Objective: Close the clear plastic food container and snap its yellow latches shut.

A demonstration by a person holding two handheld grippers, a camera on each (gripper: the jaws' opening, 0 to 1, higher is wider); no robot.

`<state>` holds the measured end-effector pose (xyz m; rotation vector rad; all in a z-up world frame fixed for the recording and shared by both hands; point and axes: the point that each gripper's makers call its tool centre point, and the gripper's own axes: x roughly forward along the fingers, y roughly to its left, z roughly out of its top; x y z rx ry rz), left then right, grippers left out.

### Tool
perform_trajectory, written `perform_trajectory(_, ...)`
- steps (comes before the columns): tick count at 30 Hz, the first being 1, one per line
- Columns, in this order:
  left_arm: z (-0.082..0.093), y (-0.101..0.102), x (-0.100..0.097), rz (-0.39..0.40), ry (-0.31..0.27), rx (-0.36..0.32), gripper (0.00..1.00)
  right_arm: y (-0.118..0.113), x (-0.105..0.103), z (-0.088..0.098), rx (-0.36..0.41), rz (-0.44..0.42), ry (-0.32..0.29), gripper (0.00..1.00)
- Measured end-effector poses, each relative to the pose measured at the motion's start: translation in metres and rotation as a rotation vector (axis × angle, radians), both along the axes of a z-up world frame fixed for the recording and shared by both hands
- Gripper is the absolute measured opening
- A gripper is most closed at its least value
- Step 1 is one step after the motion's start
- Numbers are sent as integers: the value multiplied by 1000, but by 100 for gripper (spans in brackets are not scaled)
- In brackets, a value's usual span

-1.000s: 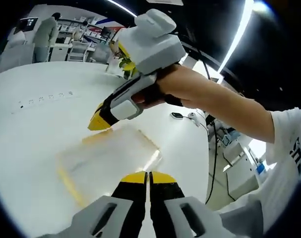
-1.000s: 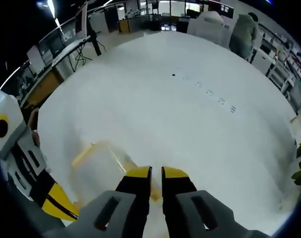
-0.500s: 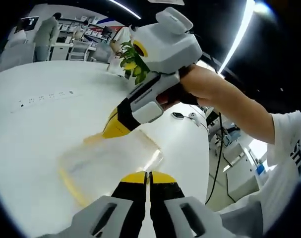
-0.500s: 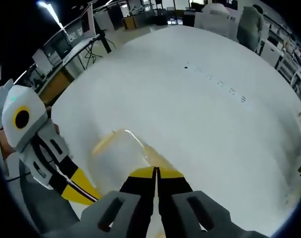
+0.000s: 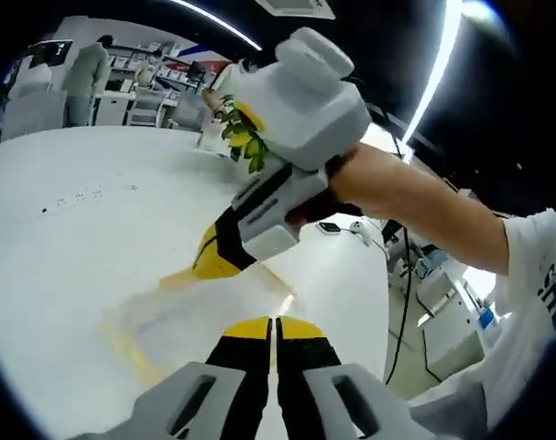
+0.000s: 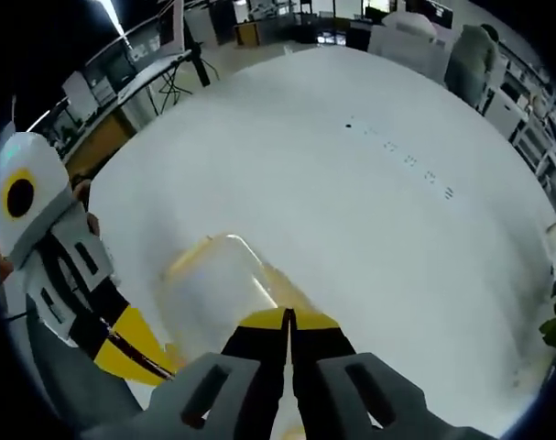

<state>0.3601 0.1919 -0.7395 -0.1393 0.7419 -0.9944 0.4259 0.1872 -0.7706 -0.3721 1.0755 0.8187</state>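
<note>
Clear container (image 6: 213, 284), no legible writing

white round table (image 6: 351, 211), leafy yellow-green plant (image 5: 244, 139), distant shelving (image 5: 140, 87), ceiling light strip (image 5: 441, 64)

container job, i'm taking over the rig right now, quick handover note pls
Left gripper: shut, empty, tips at the near edge of the container.
Right gripper: shut, empty, tips at the container's far side, by a yellow latch.
Container: on the white table, lid looks down on it.
Done: lid appears closed.
Left: too blurred to tell which latches are snapped; check each one and press shut any that stand open.
</note>
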Motion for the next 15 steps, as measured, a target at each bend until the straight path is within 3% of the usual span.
perform_trajectory(4, -20, -2, -15, -74, 54, 64, 0, 0, -5, 0, 8, -3, -1, 0)
perform_trajectory(6, -30, -7, -37, -142, 113, 86, 0, 0, -7, 0, 6, 2, -10, 0)
perform_trajectory(7, -24, -13, -34, -145, 53, 41, 0, -1, -11, -1, 1, -2, -6, 0)
perform_trajectory(8, -31, -11, -50, -178, 149, 79, 0, -1, -12, -1, -6, 6, -15, 0)
perform_trajectory(9, -25, -13, -45, -168, 91, 70, 0, 0, -14, -2, -3, 9, -10, 0)
perform_trajectory(11, -24, -13, -45, -172, 71, 89, 0, 0, -11, -2, -7, 6, -21, 0)
perform_trajectory(12, -25, -11, -43, -177, 33, 107, 0, 0, -11, -3, -7, 5, -24, 0)
perform_trajectory(15, -24, -7, -42, -167, 30, 103, 0, 1, -14, -3, -8, 4, -19, 0)
